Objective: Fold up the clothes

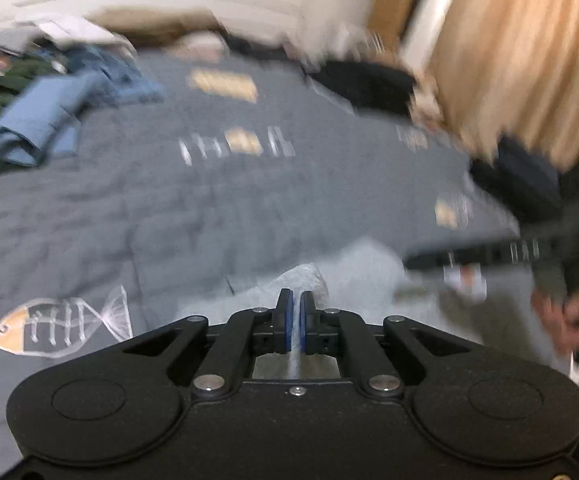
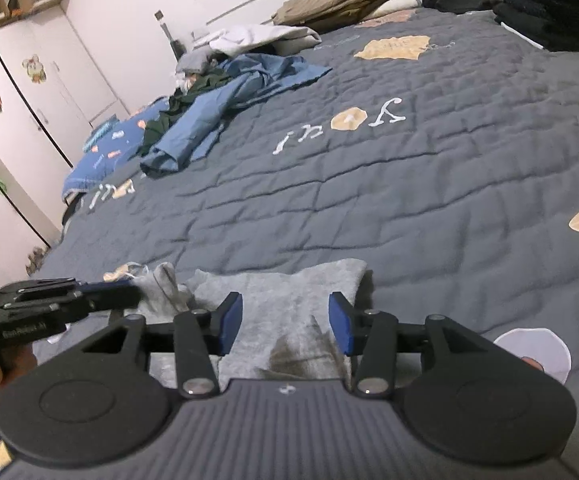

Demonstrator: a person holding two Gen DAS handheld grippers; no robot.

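Observation:
A light grey garment (image 2: 285, 300) lies on the near edge of the dark grey quilt (image 2: 409, 184). My left gripper (image 1: 296, 312) is shut on a bunched edge of the grey garment (image 1: 353, 276); it also shows at the left of the right wrist view (image 2: 129, 294), pinching that edge. My right gripper (image 2: 285, 322) is open, its blue pads either side of the grey cloth just above it. In the blurred left wrist view the right gripper (image 1: 429, 262) shows at the right, held by a hand.
A blue garment (image 2: 225, 108) and dark green clothes (image 2: 169, 116) lie heaped at the bed's far left. Black folded clothes (image 2: 553, 12) sit far right, tan bedding (image 2: 341, 4) at the head. A white wardrobe (image 2: 29, 92) stands left; curtains (image 1: 521, 52) hang right.

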